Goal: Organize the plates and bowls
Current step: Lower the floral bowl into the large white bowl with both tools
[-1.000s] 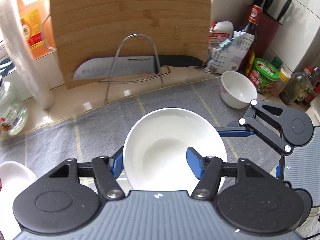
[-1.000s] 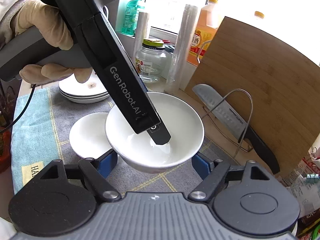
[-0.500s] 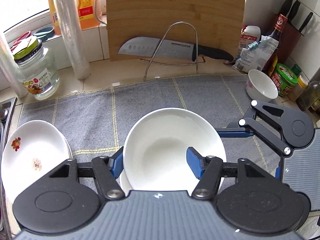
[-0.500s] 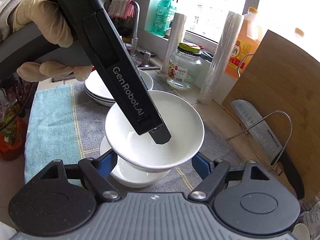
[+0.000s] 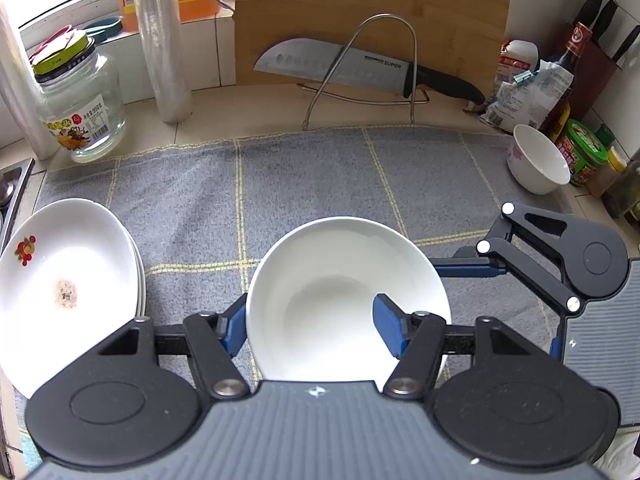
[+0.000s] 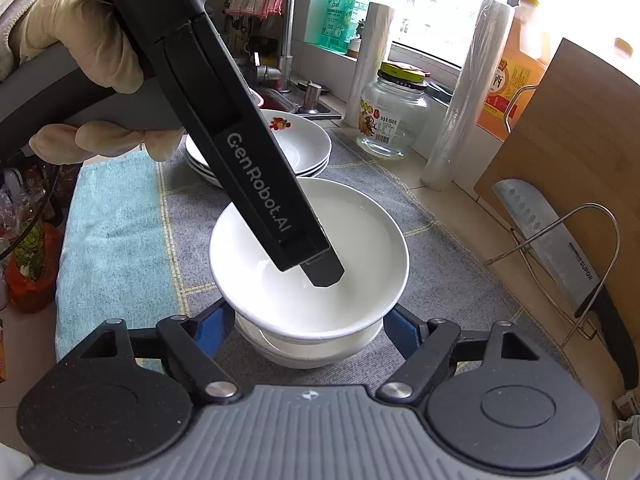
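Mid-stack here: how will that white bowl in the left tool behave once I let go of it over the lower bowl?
The white bowl looks glazed and rigid, so probably slippery and chip-prone. Only one wall is pinched by the left tool, so it may tilt. The lower bowl seems similar in size; it should nest, not roll.

Left tongs [image 6: 320,268] clamp the white bowl's [image 6: 360,240] wall, holding it over another bowl [image 6: 304,350] beside stacked plates [image 6: 308,148].

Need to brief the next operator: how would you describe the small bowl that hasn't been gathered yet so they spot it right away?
Start at the grey checked cloth on the counter and follow it to its far right corner, near the sauce bottles. The small white bowl stands there alone. Unlike the large bowl in the left gripper, it is deeper, narrower, and has a pink mark on its outside.
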Demonstrator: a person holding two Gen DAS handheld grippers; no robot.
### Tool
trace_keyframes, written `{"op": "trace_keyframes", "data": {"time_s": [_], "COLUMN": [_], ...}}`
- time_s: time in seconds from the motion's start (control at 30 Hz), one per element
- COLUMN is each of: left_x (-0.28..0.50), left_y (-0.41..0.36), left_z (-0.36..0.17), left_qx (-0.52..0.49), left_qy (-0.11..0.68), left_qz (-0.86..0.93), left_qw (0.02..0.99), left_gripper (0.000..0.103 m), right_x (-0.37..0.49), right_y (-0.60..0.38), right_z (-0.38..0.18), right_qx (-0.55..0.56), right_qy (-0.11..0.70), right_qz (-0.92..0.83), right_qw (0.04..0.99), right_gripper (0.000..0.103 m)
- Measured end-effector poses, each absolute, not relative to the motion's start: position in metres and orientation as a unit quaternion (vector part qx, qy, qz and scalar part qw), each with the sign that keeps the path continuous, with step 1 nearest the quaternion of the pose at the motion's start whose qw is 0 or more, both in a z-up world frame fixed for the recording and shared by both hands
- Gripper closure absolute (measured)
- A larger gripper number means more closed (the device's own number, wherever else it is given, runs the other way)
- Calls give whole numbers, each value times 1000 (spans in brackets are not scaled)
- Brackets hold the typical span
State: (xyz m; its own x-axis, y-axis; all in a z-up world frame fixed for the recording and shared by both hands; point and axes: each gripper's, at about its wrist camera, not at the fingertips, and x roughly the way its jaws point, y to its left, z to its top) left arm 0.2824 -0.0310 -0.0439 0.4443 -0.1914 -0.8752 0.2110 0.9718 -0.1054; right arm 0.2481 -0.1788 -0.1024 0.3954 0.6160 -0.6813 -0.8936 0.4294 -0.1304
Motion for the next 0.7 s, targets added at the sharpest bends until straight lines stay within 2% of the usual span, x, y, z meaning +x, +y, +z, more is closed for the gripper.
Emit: {"op": "trace_keyframes", "data": {"time_s": [0.7], "left_x": [292], "left_y": [-30], "left_z": [-55], "left_qx": [12], "left_qy": [524], "left_qz": [-118], "left_qw": [843], "left_gripper": [40], "right_x": [255], "right_y": [-179], "right_z": [-108], "right_qx": [-225], "right_qy": [299], "right_qz": [481], "right_qw": [793], "right_gripper": [18]}}
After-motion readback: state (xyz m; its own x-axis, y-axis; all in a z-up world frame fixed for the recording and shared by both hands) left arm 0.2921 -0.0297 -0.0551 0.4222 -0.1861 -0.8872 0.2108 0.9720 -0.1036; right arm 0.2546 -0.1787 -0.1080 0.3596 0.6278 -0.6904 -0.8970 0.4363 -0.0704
